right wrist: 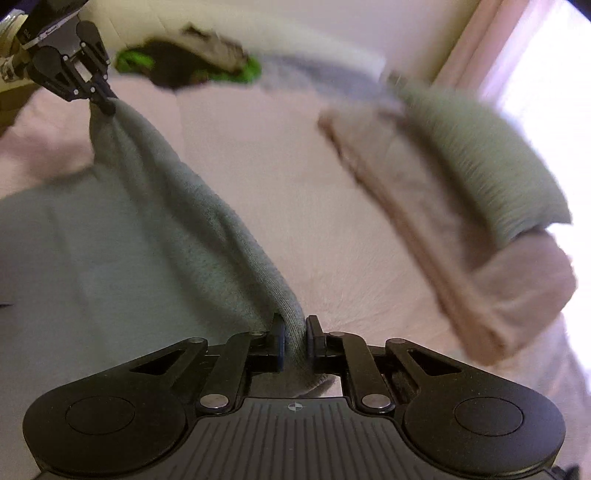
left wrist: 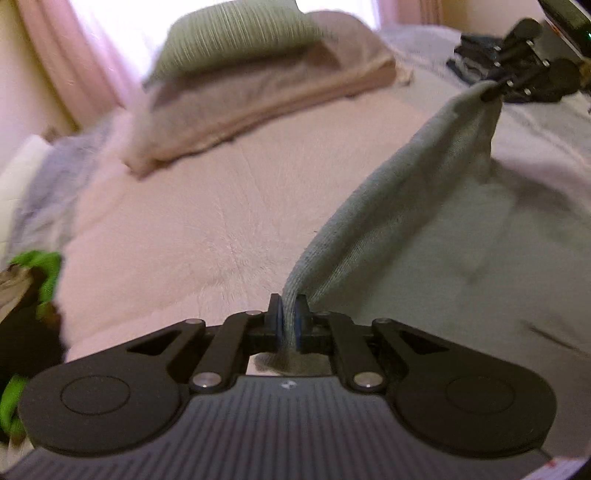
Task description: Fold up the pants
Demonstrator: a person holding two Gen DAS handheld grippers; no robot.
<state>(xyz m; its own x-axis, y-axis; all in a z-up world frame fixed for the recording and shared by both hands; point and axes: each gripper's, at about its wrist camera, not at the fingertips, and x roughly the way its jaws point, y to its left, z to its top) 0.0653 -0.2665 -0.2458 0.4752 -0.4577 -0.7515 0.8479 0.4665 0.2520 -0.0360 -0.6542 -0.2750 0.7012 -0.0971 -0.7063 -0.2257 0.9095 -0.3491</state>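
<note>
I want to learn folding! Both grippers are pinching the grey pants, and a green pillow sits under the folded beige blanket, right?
Almost. The green pillow lies on top of the folded beige blanket, not under it; the left wrist view shows this. Both grippers, left and right, do pinch the grey pants.

A bed covered in a pale pink blanket point(left wrist: 192, 229) fills the room. A ribbed green pillow point(left wrist: 236, 40) lies on a beige pillow point(left wrist: 258, 96) near its head. Pink curtains point(left wrist: 74, 62) hang beside a window point(right wrist: 554, 74) blazing with daylight, against a cream wall point(right wrist: 295, 22).
</note>
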